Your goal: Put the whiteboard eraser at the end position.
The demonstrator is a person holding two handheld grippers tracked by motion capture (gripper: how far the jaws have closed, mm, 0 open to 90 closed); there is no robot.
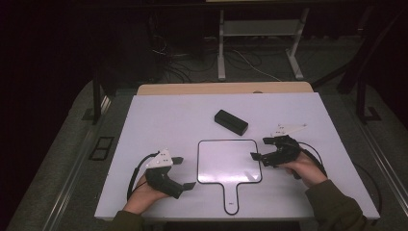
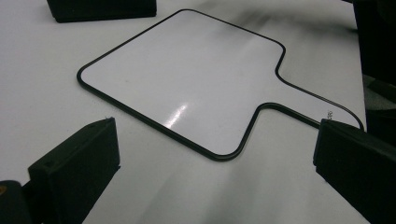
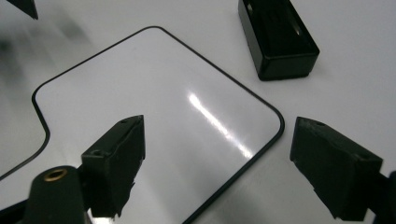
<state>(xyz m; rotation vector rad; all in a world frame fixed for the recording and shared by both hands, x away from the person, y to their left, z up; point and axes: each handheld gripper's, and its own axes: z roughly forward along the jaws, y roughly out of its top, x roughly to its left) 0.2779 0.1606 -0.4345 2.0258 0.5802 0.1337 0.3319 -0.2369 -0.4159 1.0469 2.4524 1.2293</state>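
Note:
A white paddle-shaped board (image 1: pixel 229 161) with a thin black rim lies flat on the table, its handle (image 1: pixel 232 197) pointing toward the person. A black rectangular block (image 1: pixel 231 121) lies just beyond it. My left gripper (image 1: pixel 185 172) rests at the board's left edge, open, with nothing between its jaws. In the left gripper view the board (image 2: pixel 187 79) and the block (image 2: pixel 100 8) lie ahead of the left gripper (image 2: pixel 217 138). My right gripper (image 1: pixel 260 148) is open at the board's right edge. In the right gripper view the right gripper (image 3: pixel 219 140) straddles a corner of the board (image 3: pixel 154 93) without touching it, and the block (image 3: pixel 278 37) lies beyond.
The work surface is a white tabletop (image 1: pixel 159 120) with a wooden strip (image 1: pixel 223 88) along its far edge. Beyond it are a dark floor, cables and white table legs (image 1: pixel 221 48). A person's hands and sleeves come in from the bottom.

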